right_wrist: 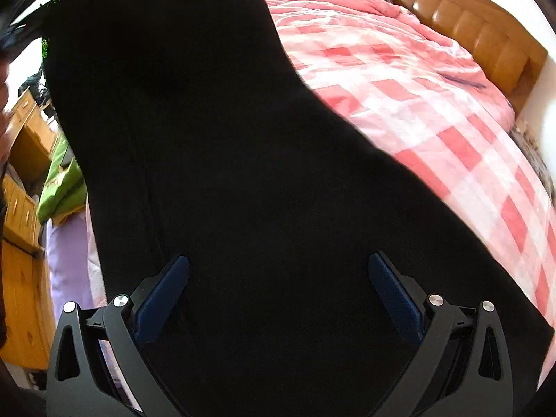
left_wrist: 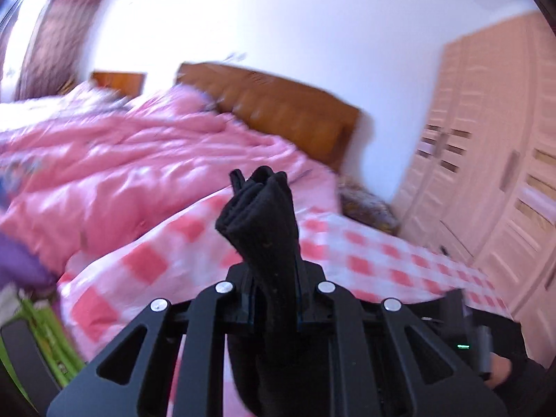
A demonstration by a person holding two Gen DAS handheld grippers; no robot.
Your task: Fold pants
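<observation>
Two grippers, one pair of black pants. Left gripper (left_wrist: 274, 299): fingers pinching shut on a bunched end of the pants (left_wrist: 259, 222), the fabric poking up out of the grip at lower centre of the left view, with the rest sagging below the fingers. Right gripper (right_wrist: 278, 292): blue pads (right_wrist: 163, 295) standing wide apart, gripping nothing, the pants (right_wrist: 215, 160) spreading as a broad black sheet from the bottom of that frame up to its upper left. Long axis: running away from the right gripper, lower centre to upper left. Nearer hand for a fresh hold: likely the right. Beyond, a checked sheet (right_wrist: 451, 146) is covering the bed; farther, a pink quilt (left_wrist: 114, 160) and brown headboard (left_wrist: 278, 104).
</observation>
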